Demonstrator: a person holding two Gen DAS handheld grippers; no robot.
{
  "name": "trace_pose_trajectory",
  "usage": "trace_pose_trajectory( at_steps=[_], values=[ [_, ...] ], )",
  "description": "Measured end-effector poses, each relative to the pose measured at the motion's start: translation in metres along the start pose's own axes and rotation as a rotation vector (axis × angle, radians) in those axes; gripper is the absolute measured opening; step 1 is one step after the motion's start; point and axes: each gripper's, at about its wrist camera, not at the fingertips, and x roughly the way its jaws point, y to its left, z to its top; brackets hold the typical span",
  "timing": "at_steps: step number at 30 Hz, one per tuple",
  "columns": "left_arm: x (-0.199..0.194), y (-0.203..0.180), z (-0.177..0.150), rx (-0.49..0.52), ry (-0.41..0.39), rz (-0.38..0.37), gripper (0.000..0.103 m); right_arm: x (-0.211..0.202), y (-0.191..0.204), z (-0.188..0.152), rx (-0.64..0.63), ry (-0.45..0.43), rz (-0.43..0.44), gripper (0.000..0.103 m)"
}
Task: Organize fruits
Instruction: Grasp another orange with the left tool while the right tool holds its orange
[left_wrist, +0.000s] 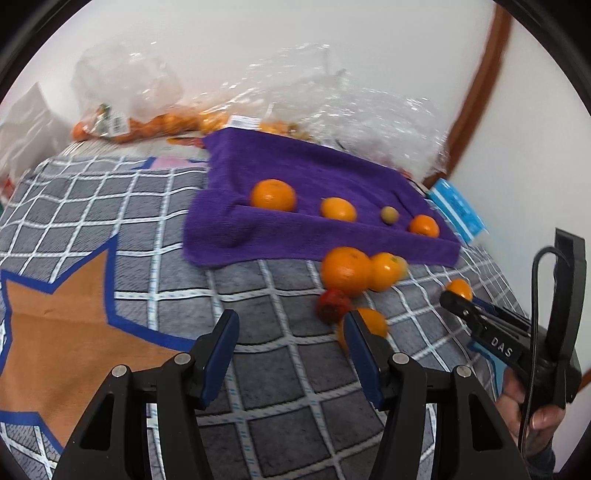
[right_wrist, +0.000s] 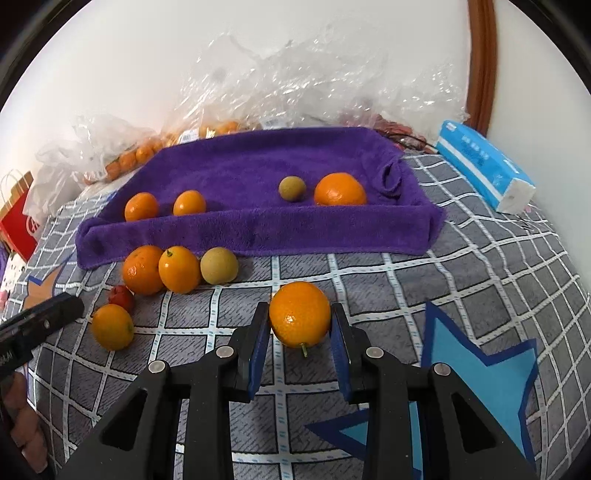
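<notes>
The right gripper (right_wrist: 300, 325) is closed on an orange (right_wrist: 300, 314), one blue pad on each side of the fruit, stem end turned down and toward the camera; the fruit is held above the checked grey bedcover (right_wrist: 388, 280); the left gripper (left_wrist: 290, 328) stands part open with nothing between its fingers, over bare cover; an orange (left_wrist: 371, 323) lies just behind its right finger, half hidden by it

To the left of the held orange lie a single orange (right_wrist: 112, 326), a small red fruit (right_wrist: 122, 297) just beyond it, and a touching row of two oranges (right_wrist: 143, 269) (right_wrist: 179, 269) and a tan round fruit (right_wrist: 219, 266); that row sits at the near edge of the purple towel (right_wrist: 240, 166)

On the towel, behind its raised near fold, rest two oranges at left (right_wrist: 141, 206) (right_wrist: 189, 203), then a small olive-brown fruit (right_wrist: 291, 189) just beside a larger orange (right_wrist: 340, 190) at right

Far behind the towel lie clear plastic bags (right_wrist: 295, 81), one holding small oranges; a blue tissue pack (right_wrist: 484, 166) lies at far right; a red paper bag (right_wrist: 18, 221) stands at far left
</notes>
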Motion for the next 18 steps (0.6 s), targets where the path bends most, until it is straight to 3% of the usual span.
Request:
trace_pose_trajectory(
  at_steps=[4,7,10,12,15,18],
  values=[
    [-0.001,-0.005,-0.002,0.011,0.014,-0.045,0.055,-0.004,-0.007,-0.004,0.017,0.0,0.01,0.032],
    [0.004,-0.012,-0.007,0.0,0.066,-0.07,0.055,-0.006,-0.011,-0.005,0.013,-0.008,-0.004,0.032],
    [0.006,-0.032,-0.013,0.062,0.067,-0.007,0.055,-0.01,-0.014,-0.007,-0.002,-0.017,-0.02,0.032],
    [0.008,-0.042,-0.013,0.098,0.063,-0.007,0.055,-0.013,-0.02,-0.009,0.012,-0.028,-0.011,0.032],
    [0.017,-0.043,-0.01,0.045,0.081,-0.003,0.053,-0.014,-0.032,-0.01,0.049,-0.027,0.012,0.032],
    [0.026,-0.044,-0.008,0.011,0.078,0.028,0.038,-0.016,-0.041,-0.012,0.093,-0.035,0.029,0.032]
  ],
)
